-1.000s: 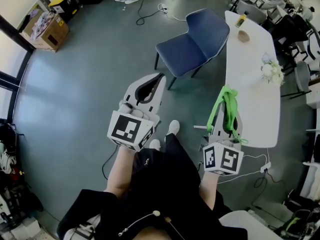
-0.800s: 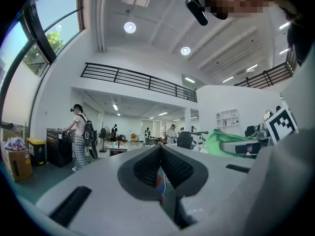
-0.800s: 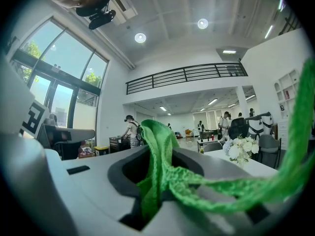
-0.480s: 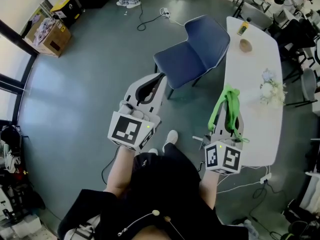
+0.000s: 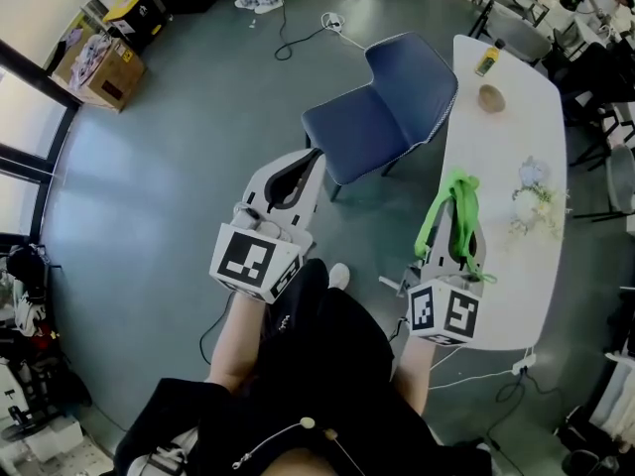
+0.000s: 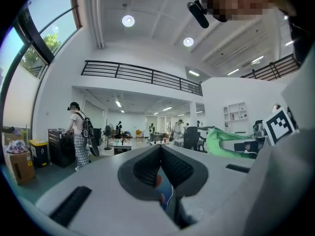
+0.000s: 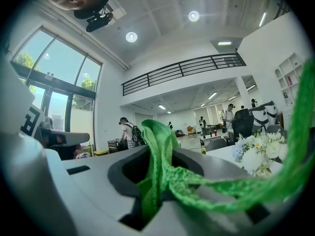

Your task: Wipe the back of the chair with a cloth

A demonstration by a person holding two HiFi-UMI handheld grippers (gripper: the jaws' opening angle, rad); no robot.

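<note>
A dark blue chair (image 5: 382, 102) stands on the grey floor ahead of me, its back (image 5: 415, 62) next to the white table. My right gripper (image 5: 457, 181) is shut on a green cloth (image 5: 451, 211) (image 7: 160, 166), which drapes back over its body above the table's near edge. My left gripper (image 5: 316, 155) (image 6: 160, 148) is shut with nothing in it, held above the floor just short of the chair's seat. Both grippers are well apart from the chair.
The white table (image 5: 496, 157) at the right carries a bottle (image 5: 487, 59), a small bowl (image 5: 491, 97) and white flowers (image 5: 531, 191). A cable (image 5: 298, 30) lies on the floor behind the chair. Cardboard boxes (image 5: 99, 58) sit far left. A person (image 6: 78, 132) stands in the distance.
The view has drifted forward, so the chair and table sit slightly lower and closer. Both grippers keep their pose and the cloth stays clamped.
</note>
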